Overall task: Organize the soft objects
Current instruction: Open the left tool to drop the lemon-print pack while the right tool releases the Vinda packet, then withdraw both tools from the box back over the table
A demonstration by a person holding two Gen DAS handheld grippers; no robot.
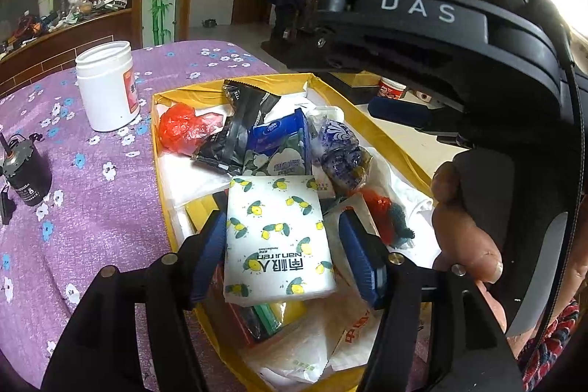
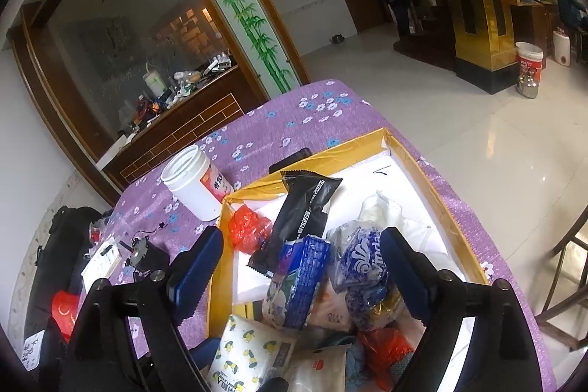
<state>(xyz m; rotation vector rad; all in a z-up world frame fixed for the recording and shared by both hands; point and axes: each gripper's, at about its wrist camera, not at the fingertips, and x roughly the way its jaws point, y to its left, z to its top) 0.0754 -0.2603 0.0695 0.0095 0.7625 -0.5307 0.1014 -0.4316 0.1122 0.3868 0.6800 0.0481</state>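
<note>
Lemon-print tissue pack [image 1: 277, 237] lies on top of the heap at the near end of the yellow box [image 1: 375, 131], between the left gripper [image 1: 284, 254] fingers [image 1: 209, 245]; a gap shows beside the far-side pad, so the fingers stand apart around the pack and do not clamp it. Just beyond the pack sit a blue tissue pack [image 2: 299, 281], a black pouch [image 2: 297, 212] and a red plastic bag [image 2: 248, 230], with a blue-patterned bag [image 2: 358, 263] beside them. The right gripper [image 2: 299, 267] hangs over this pile with its fingers spread wide and nothing held. Outside the box, on the purple-clothed bench [image 1: 110, 193], stand a white jar [image 1: 106, 85] and a small motor [image 1: 25, 171]. The main risk, as I judge it, is the pile itself: the pack rests loosely on slippery wrappers, so it could slide off or tilt over the box rim as a pad brushes it. The two grippers also work close together and could knock each other.
</note>
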